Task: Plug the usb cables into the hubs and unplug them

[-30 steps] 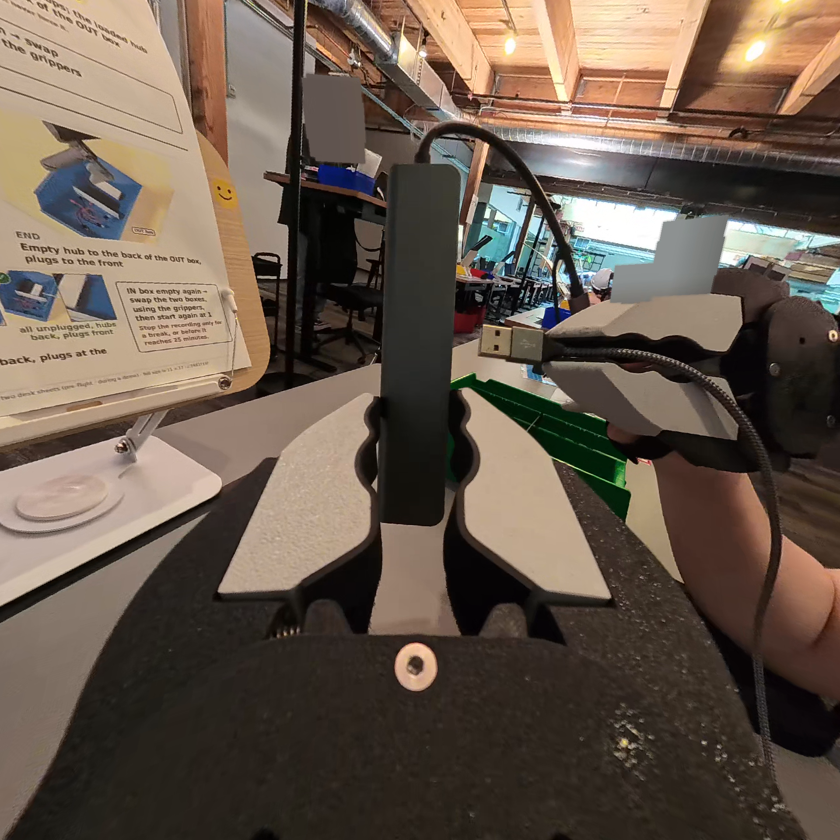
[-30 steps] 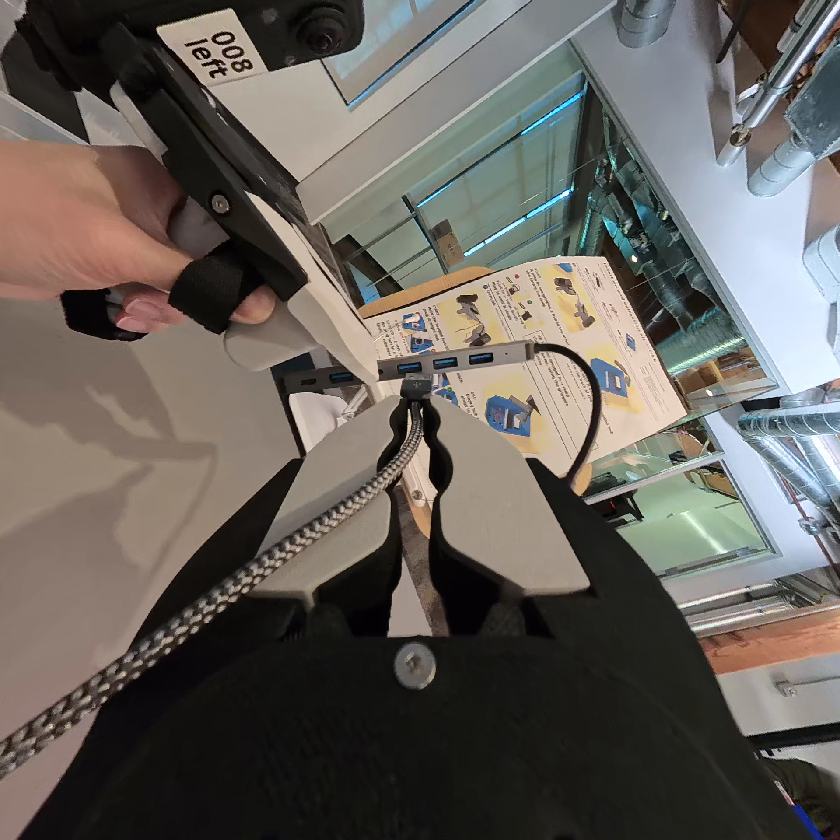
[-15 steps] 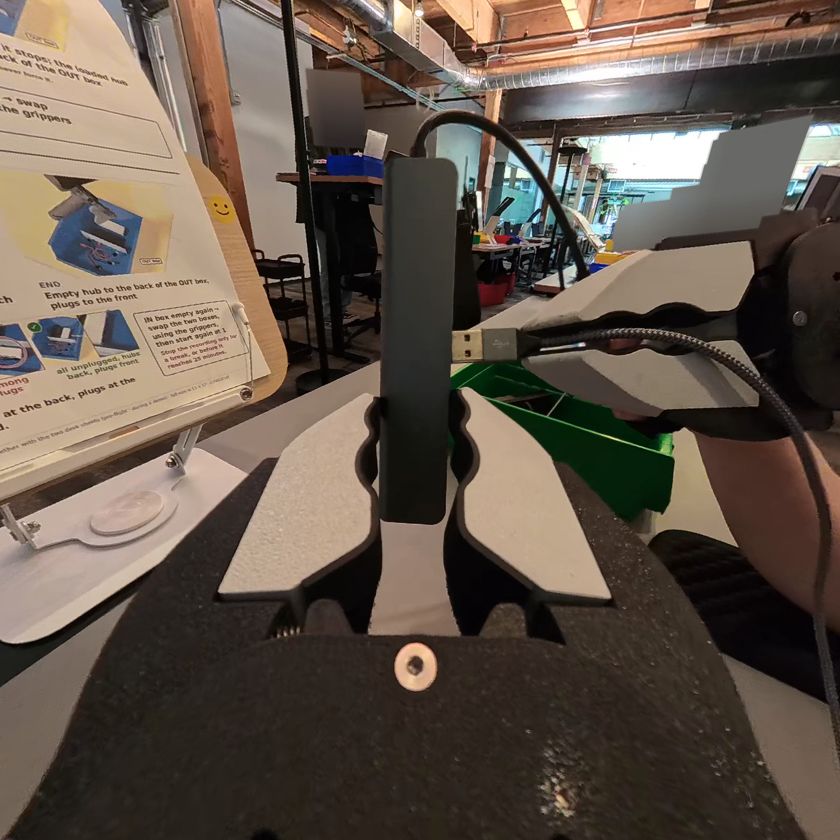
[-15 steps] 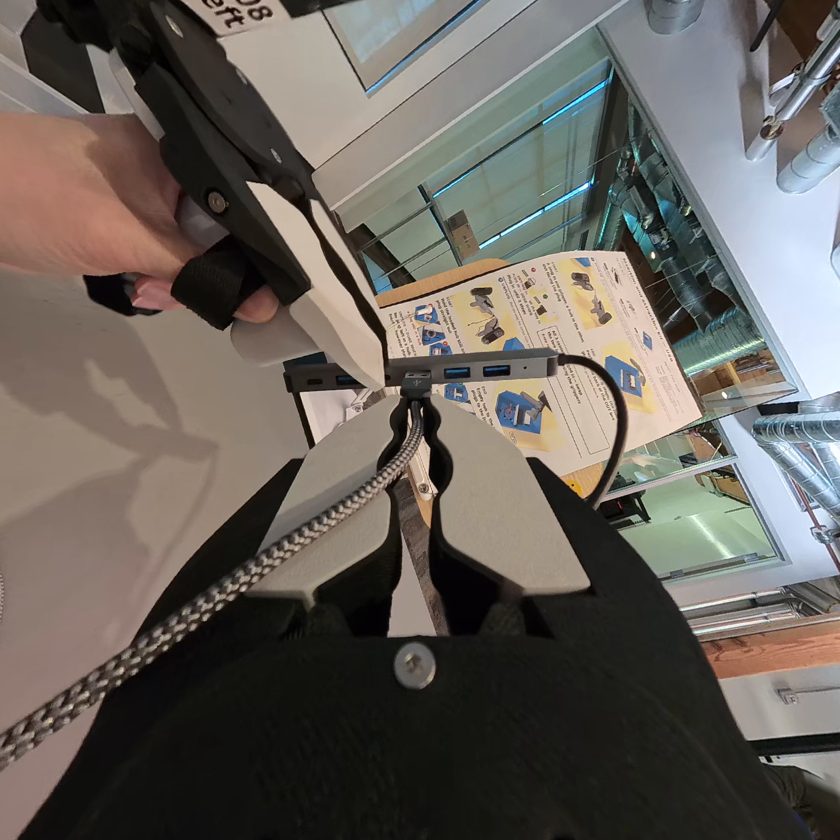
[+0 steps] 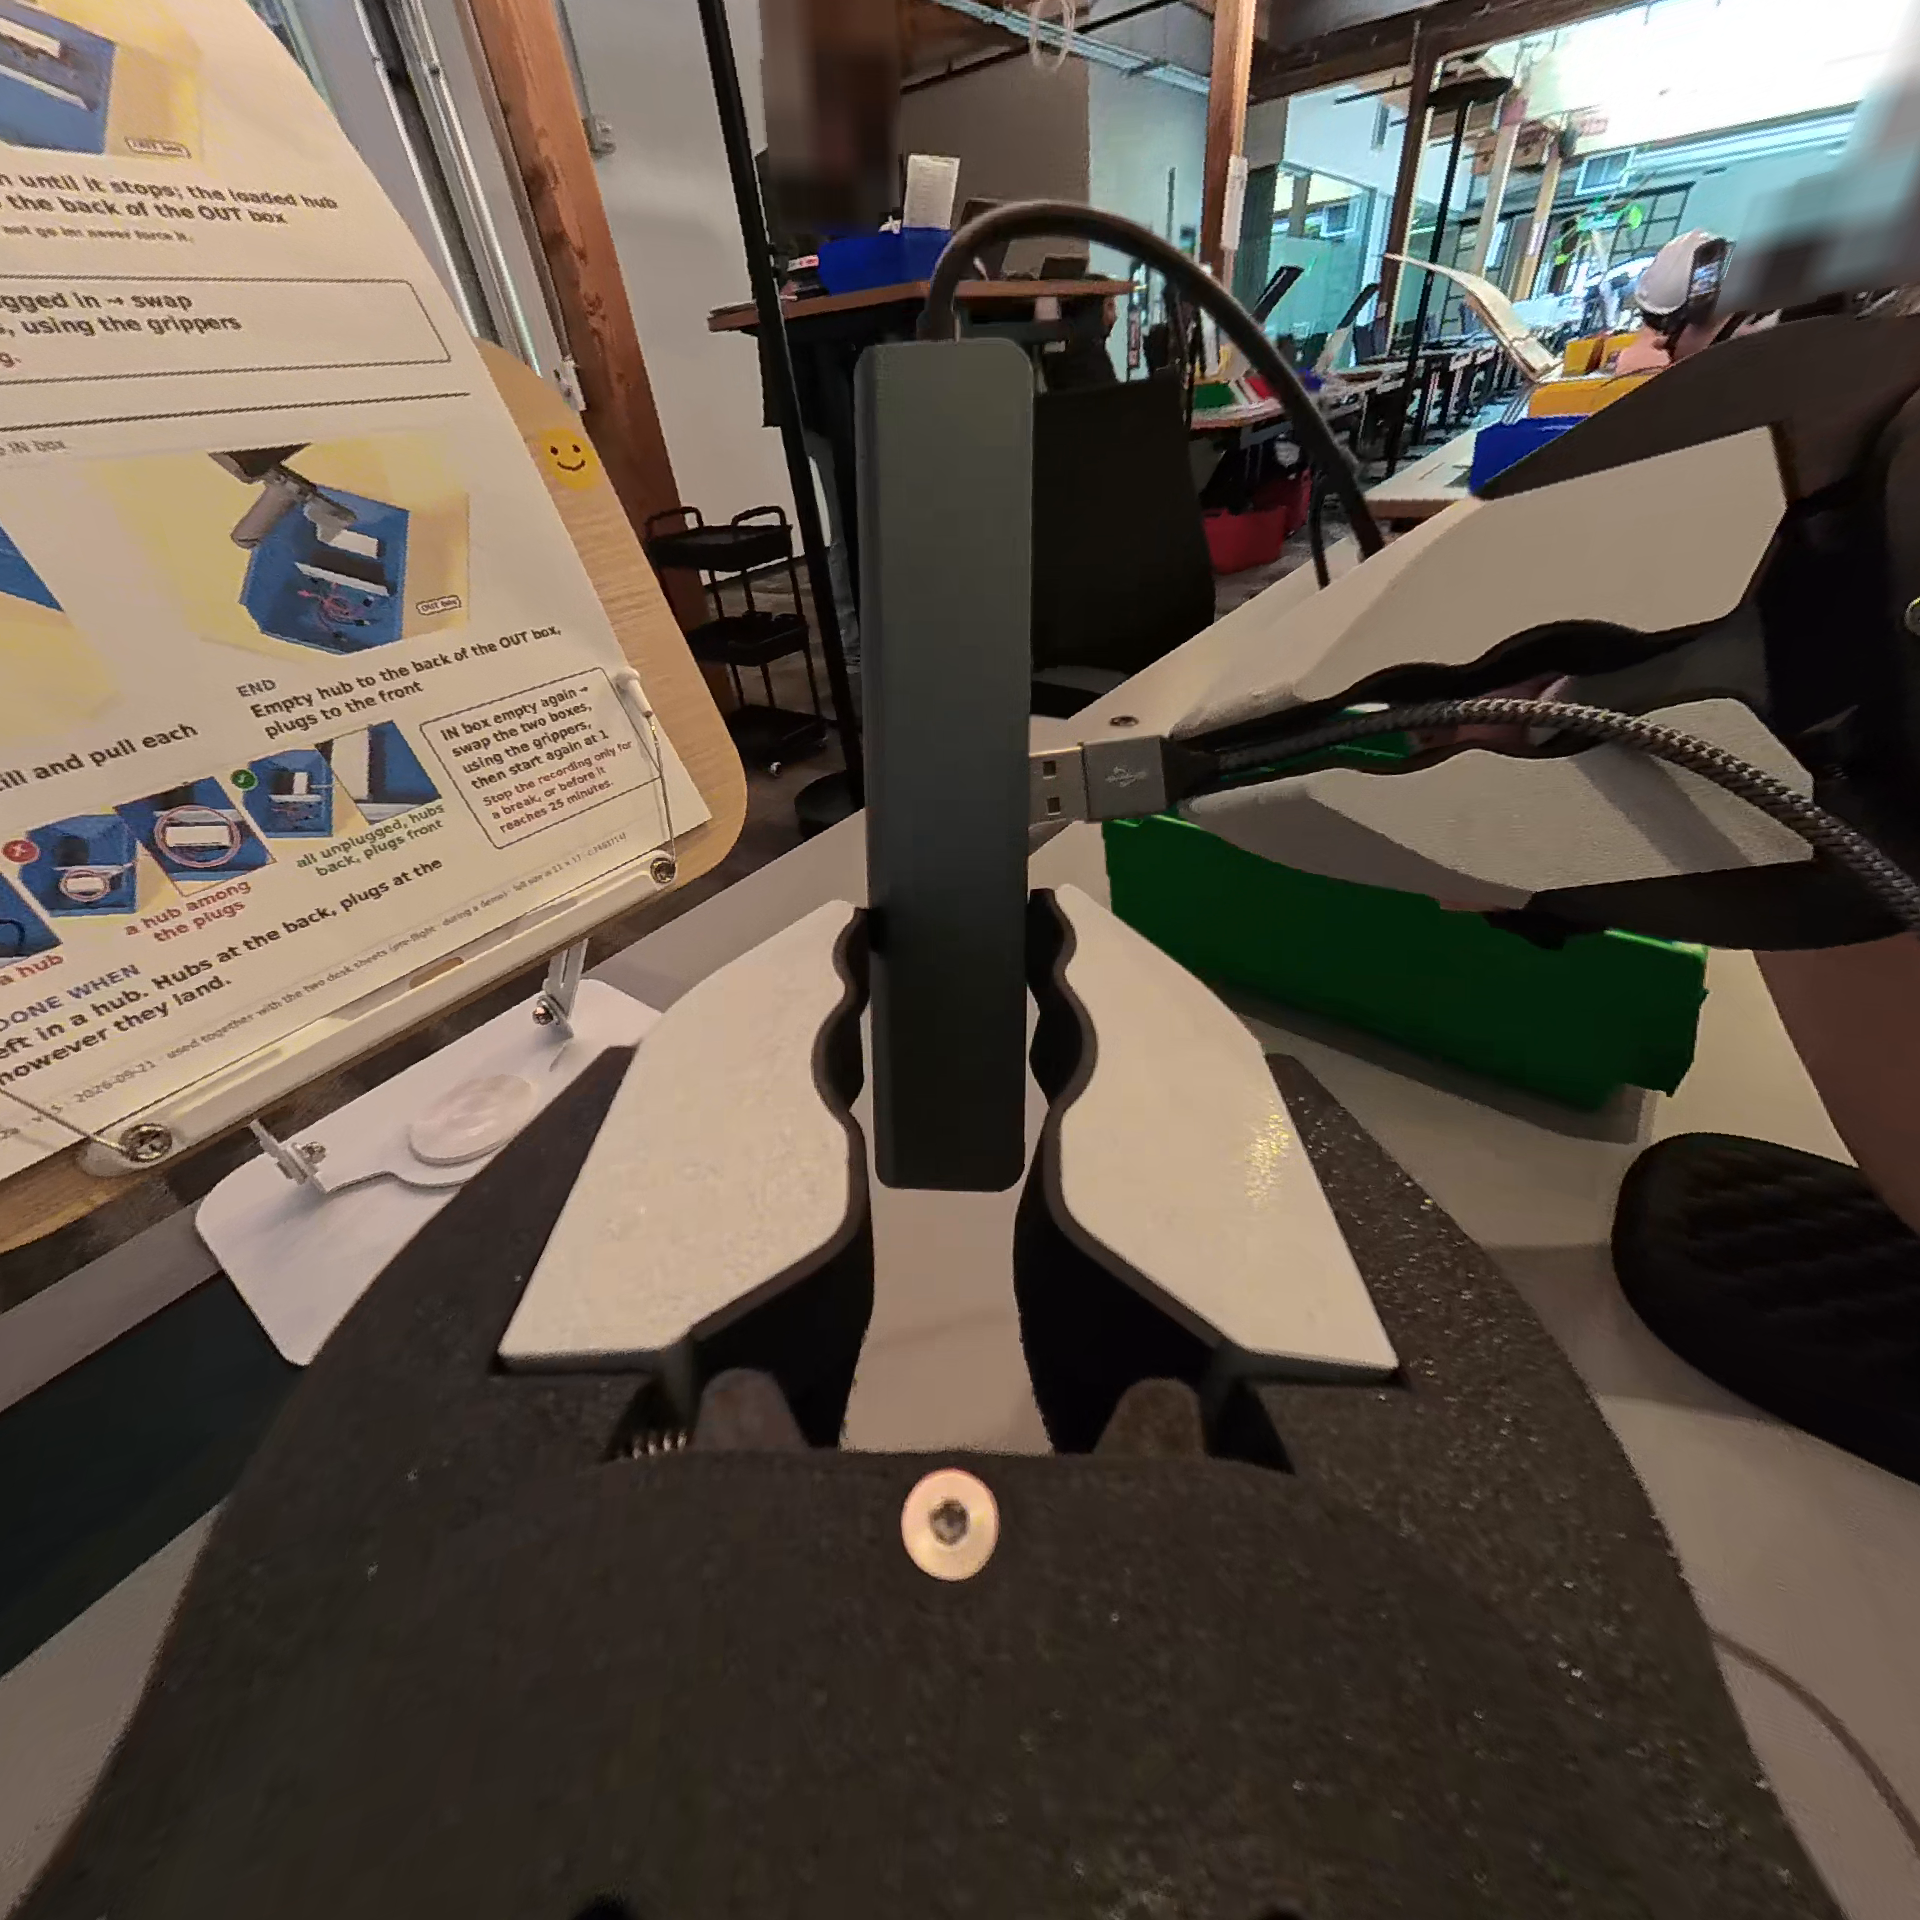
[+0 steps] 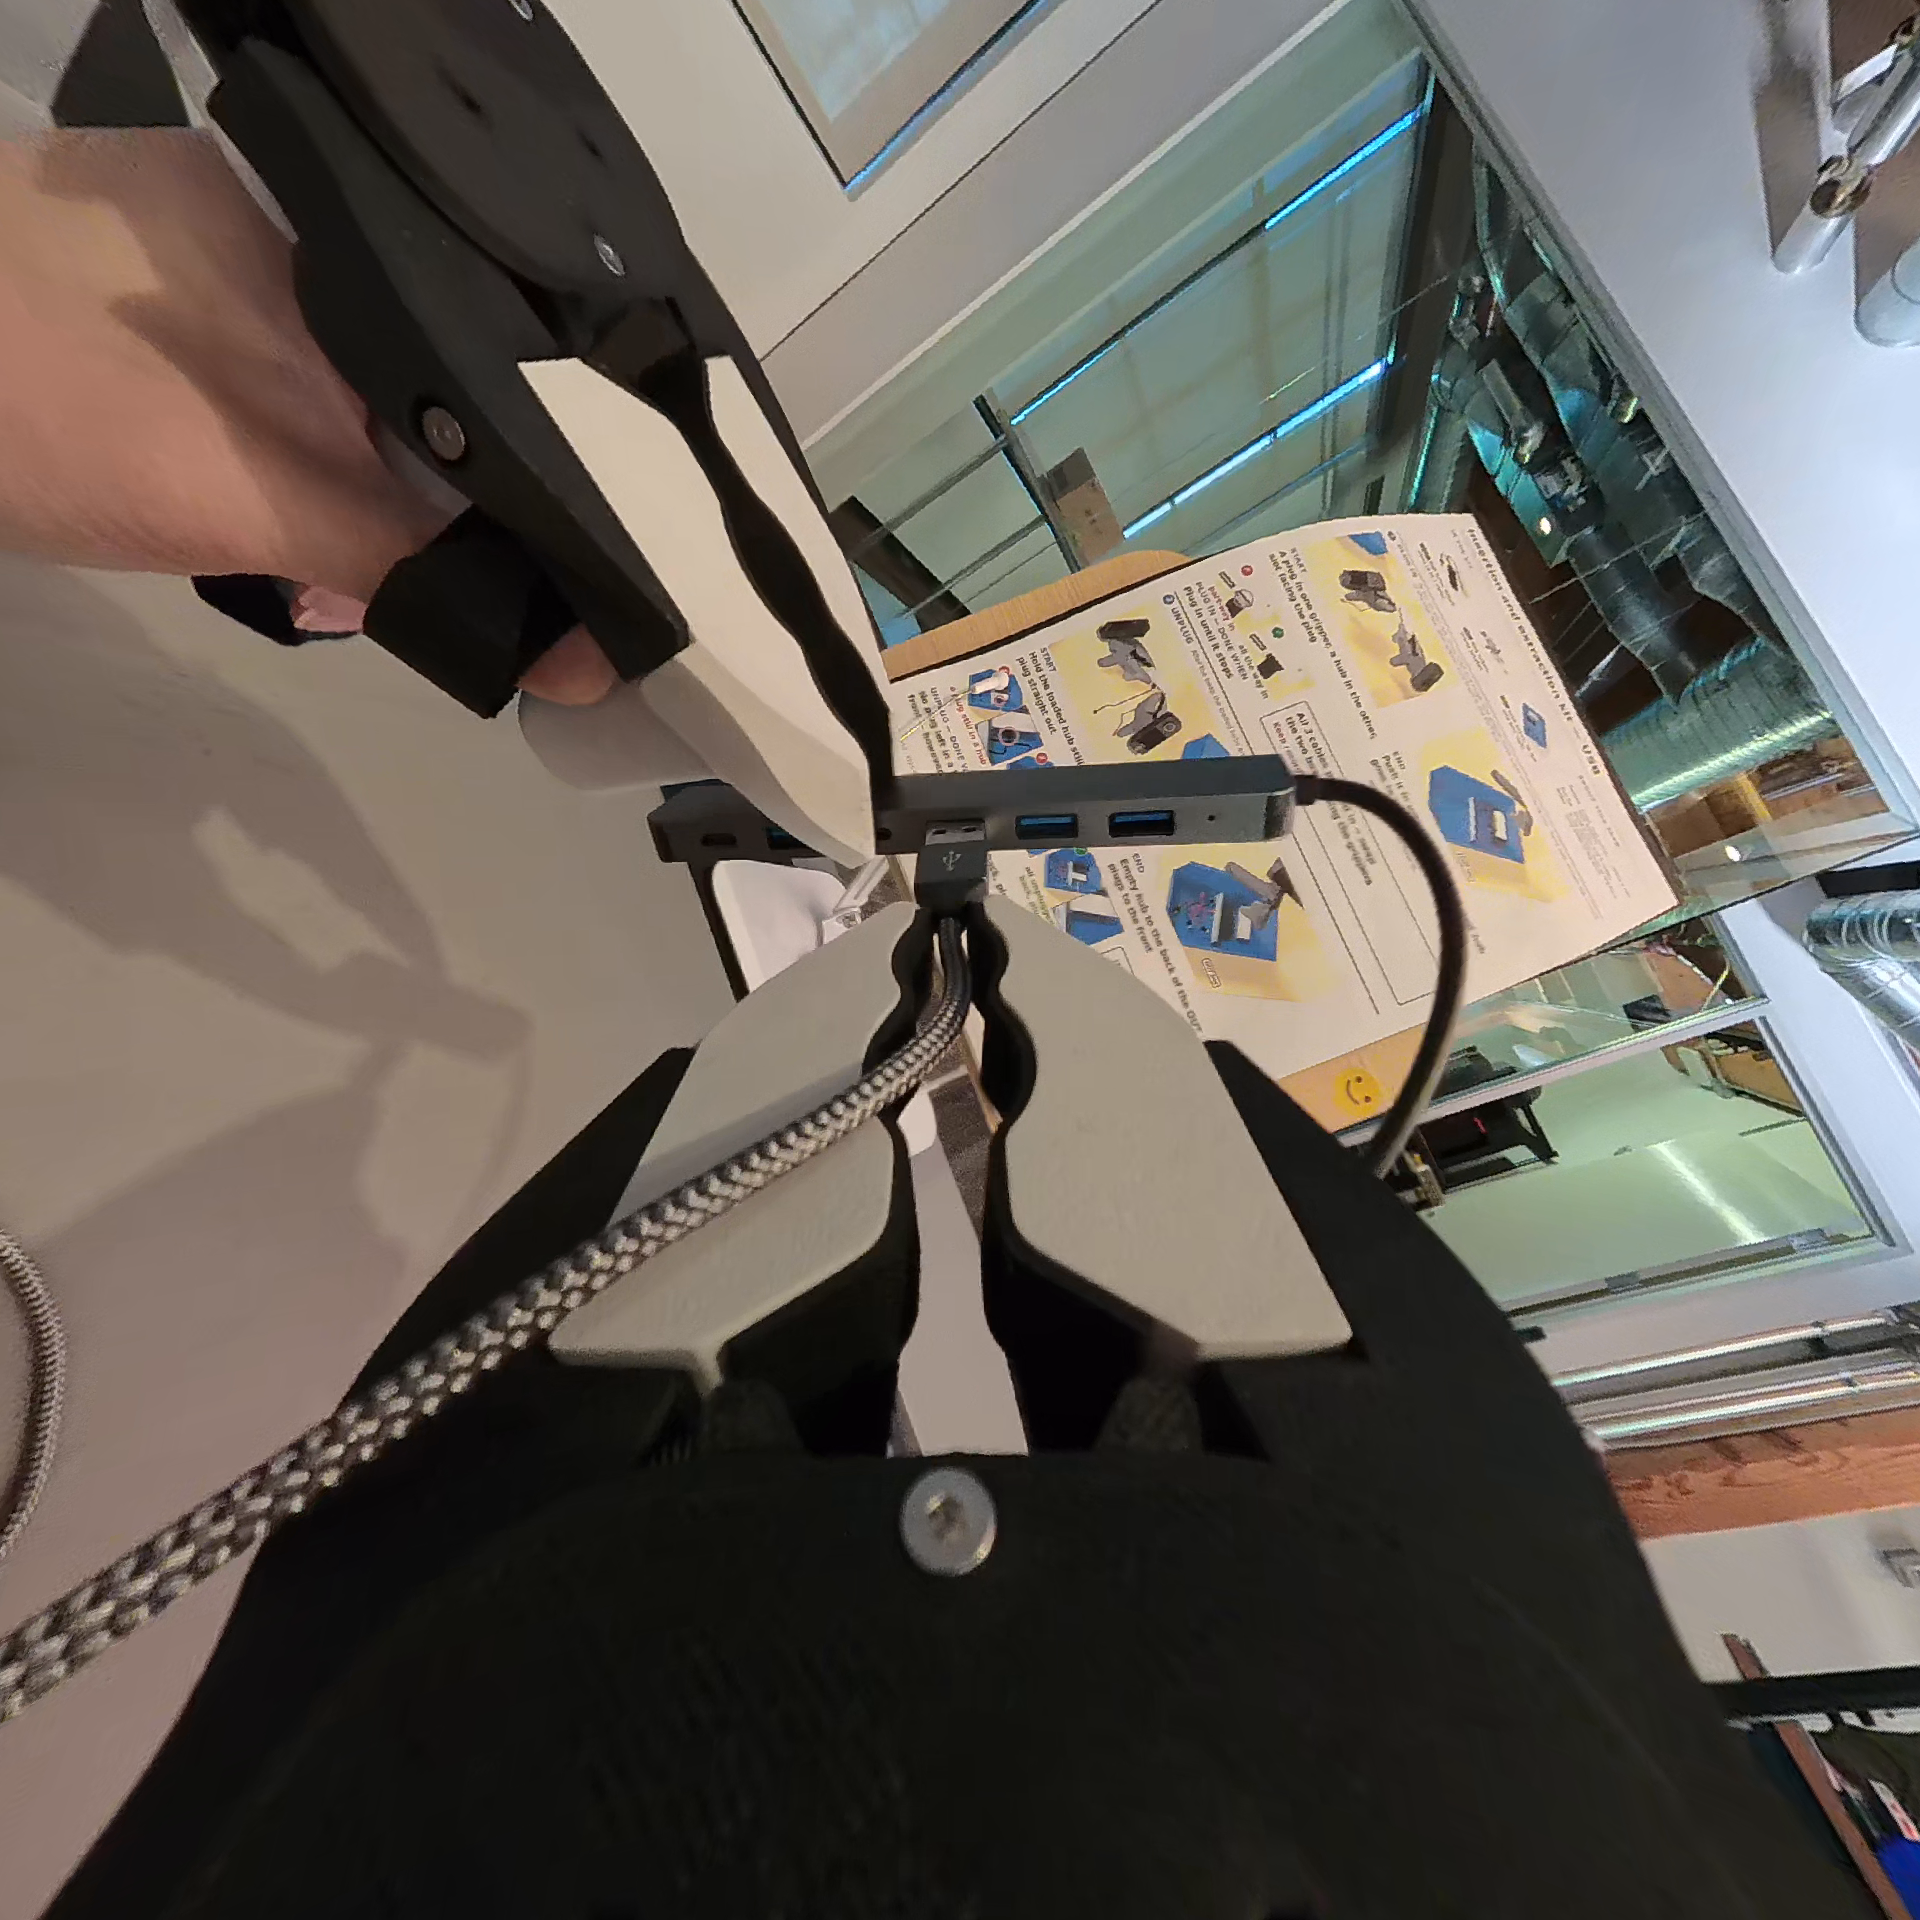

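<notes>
My left gripper (image 5: pixel 945 935) is shut on a dark grey USB hub (image 5: pixel 940 665) and holds it upright above the table, its black cable (image 5: pixel 1195 281) arching off the top. My right gripper (image 6: pixel 951 920) is shut on the braided USB cable (image 6: pixel 582 1257) just behind its plug (image 6: pixel 954 862). The plug's metal tip sits at the hub's (image 6: pixel 1101 805) first port, partly inside it. Two blue ports to the right are empty. In the left wrist view the plug (image 5: pixel 1101 779) meets the hub's right edge, with the right gripper (image 5: pixel 1184 774) coming in from the right.
An instruction sheet on a wooden stand (image 5: pixel 260 582) stands to the left on a white base (image 5: pixel 343 1226). A green bin (image 5: pixel 1392 977) sits on the white table (image 5: pixel 1766 1558) behind the hub. A person's forearm (image 5: pixel 1839 1029) is at the right. The tips of one gripper are about 5 cm away from the tips of the other.
The right gripper has carried the plug leftward from a short gap to the hub's side, where its tip now enters a port. The left gripper has tilted down, holding the hub throughout.
</notes>
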Demonstrator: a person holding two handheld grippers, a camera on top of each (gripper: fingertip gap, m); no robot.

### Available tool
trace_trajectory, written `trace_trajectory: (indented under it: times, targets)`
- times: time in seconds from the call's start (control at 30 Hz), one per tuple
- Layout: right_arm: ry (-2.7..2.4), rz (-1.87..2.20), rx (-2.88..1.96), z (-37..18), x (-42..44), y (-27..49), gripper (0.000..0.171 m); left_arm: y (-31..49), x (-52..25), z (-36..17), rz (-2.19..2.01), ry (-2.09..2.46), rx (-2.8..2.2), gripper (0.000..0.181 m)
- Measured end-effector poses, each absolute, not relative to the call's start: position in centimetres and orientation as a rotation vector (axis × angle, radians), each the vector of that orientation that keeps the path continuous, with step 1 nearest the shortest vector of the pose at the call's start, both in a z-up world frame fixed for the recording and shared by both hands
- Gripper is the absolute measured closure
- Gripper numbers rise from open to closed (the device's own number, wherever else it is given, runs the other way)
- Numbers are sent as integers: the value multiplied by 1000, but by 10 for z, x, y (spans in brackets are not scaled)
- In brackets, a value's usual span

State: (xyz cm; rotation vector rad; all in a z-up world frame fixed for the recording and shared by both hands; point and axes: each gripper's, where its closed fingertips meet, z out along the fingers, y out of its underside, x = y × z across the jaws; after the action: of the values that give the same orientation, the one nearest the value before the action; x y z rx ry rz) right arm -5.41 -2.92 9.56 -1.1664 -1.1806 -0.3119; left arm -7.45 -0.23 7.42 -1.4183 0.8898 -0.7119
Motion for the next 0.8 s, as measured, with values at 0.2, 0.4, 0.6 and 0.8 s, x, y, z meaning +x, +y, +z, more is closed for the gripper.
trace_trajectory:
  times: [0.2, 0.4, 0.6, 0.8]
  targets:
    - [-1152, -232, -1200, 92, -54, -24, 164, 2, -77, 72, -623, 894, -1459, 153]
    - [-1146, -223, -1158, 92, -55, -23, 164, 2, -76, 70, -656, 890, -1492, 152]
    - [-1165, -259, -1092, 93, -58, -27, 164, -1, -77, 70, -597, 935, -1490, 153]
    - [-1165, -266, -1091, 97, -59, -31, 164, -4, -76, 73, -502, 961, -1472, 153]
